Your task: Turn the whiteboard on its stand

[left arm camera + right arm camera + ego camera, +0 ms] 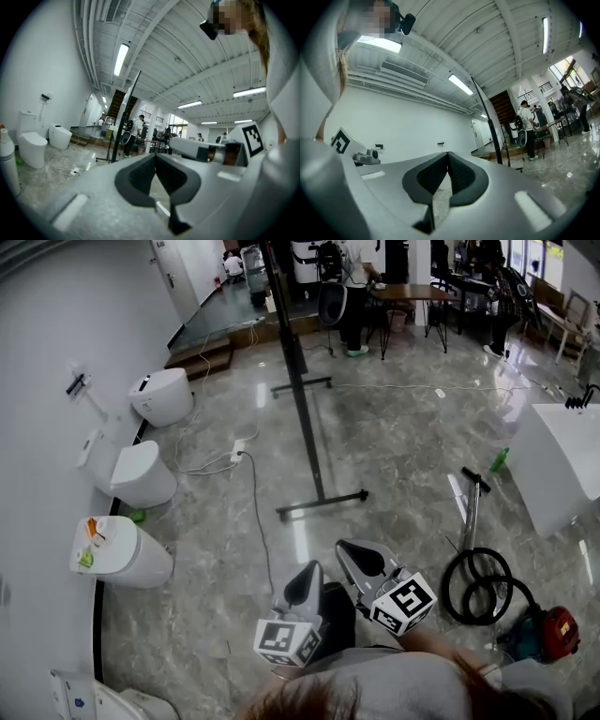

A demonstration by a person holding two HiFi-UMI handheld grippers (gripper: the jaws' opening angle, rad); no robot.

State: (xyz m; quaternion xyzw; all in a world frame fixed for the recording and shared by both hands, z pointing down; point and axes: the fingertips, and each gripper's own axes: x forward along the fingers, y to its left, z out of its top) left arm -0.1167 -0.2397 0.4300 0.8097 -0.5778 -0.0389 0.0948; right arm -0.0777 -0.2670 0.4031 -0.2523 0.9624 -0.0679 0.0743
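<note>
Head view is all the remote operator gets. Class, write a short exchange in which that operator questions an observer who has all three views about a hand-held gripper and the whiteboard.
Operator: From above I can't judge the left hand-held gripper. Open or shut?
Observer: Its own view shows the jaws together, with nothing between them.
Operator: Of the whiteboard I only make out the stand, a dark pole with floor feet. Is the board there?
Observer: Yes. In the right gripper view the whiteboard shows edge-on, a thin panel with a pale face rising toward the ceiling.
</note>
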